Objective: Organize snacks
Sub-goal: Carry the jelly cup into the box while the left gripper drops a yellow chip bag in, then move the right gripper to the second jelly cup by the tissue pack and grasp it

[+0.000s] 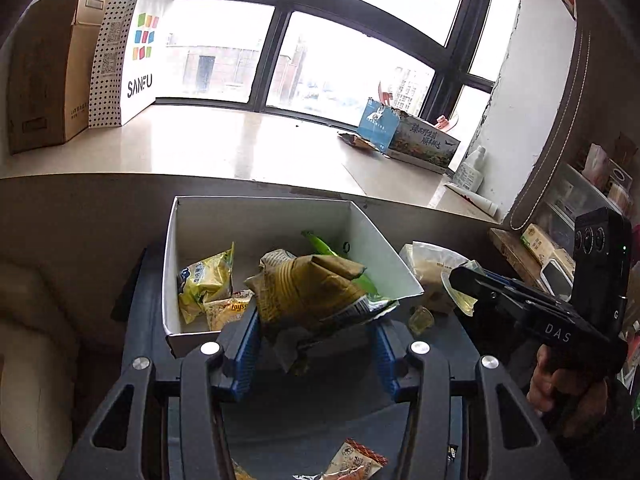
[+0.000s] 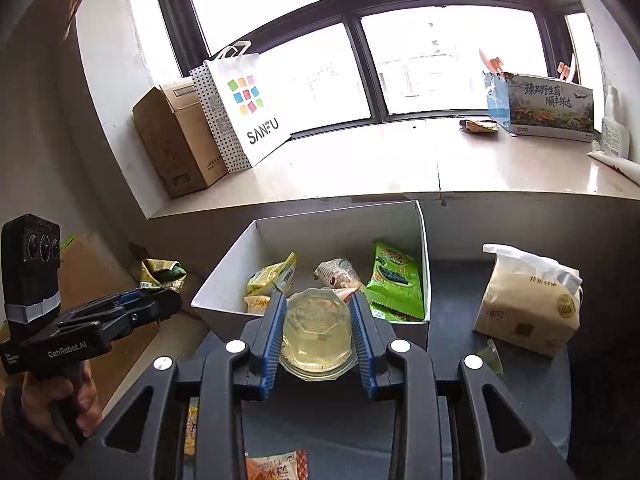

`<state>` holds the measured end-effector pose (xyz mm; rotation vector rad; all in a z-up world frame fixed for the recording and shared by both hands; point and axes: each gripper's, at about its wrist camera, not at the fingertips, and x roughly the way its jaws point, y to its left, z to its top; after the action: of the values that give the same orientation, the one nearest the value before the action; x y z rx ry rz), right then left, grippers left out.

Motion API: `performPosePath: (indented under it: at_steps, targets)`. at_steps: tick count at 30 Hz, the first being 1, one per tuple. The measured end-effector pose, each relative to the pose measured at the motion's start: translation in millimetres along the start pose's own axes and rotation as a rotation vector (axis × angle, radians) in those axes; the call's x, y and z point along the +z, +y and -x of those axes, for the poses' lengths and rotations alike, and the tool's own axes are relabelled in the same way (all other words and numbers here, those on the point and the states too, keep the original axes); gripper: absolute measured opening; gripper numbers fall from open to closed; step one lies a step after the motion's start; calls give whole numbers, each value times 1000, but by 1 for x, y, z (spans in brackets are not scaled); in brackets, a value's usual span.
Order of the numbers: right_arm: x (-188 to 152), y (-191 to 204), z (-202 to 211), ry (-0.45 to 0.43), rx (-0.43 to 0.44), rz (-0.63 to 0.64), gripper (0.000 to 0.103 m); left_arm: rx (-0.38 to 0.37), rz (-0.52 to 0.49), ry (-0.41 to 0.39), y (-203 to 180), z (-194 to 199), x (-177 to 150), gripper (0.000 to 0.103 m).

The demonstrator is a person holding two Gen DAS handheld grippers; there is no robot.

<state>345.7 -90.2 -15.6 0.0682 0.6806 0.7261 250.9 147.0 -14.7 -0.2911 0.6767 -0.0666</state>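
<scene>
A white open box (image 1: 260, 224) (image 2: 228, 284) stands on a dark table and holds several snack packets: a yellow packet (image 1: 206, 280), a Lay's packet (image 1: 228, 312), a green packet (image 2: 396, 280). My left gripper (image 1: 316, 320) is shut on a crumpled brown-gold snack bag (image 1: 308, 292) and holds it over the box's near edge; it also shows in the right wrist view (image 2: 152, 300). My right gripper (image 2: 318, 320) is shut on a clear jelly cup (image 2: 316, 332) just in front of the box; it also shows in the left wrist view (image 1: 464, 280).
A beige tissue pack (image 2: 528, 308) lies right of the box, with a small jelly cup (image 1: 421, 319) near it. Orange snack packets (image 2: 276, 466) lie near me. The window sill holds a cardboard box (image 2: 176, 140), a SANFU bag (image 2: 248, 112) and a printed carton (image 2: 548, 106).
</scene>
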Motion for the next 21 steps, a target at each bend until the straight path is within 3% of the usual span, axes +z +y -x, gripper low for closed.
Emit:
performPosePath:
  at_steps: [3,5,6,7,8,12,17,21]
  targets:
    - [31,-19,-32,28,2,-65,36,14,0,22,8,-34,22,54]
    - [46,-32,-50,43,25,-99,38,23,22,41,15,-52,33,61]
    - [52,-38,-57,46,42,-119,59,44,28,62,16,-60,38,71]
    - [57,-44,-62,54,24,-147,98,70,34,71,19,-65,41,96]
    - [59,-50,-63,52,-10,-189,103,87,38,56,20,-64,42,103]
    - [52,-62,-51,-1,40,-270,103,98,7,24,17,-51,38,103]
    - [33,-53,-32,-17,-38,-159,103,114,-24,11,7,-31,21,103]
    - [11,-45,3,-54,8,-130,103,73,-65,-29,-11,-1,-2,103]
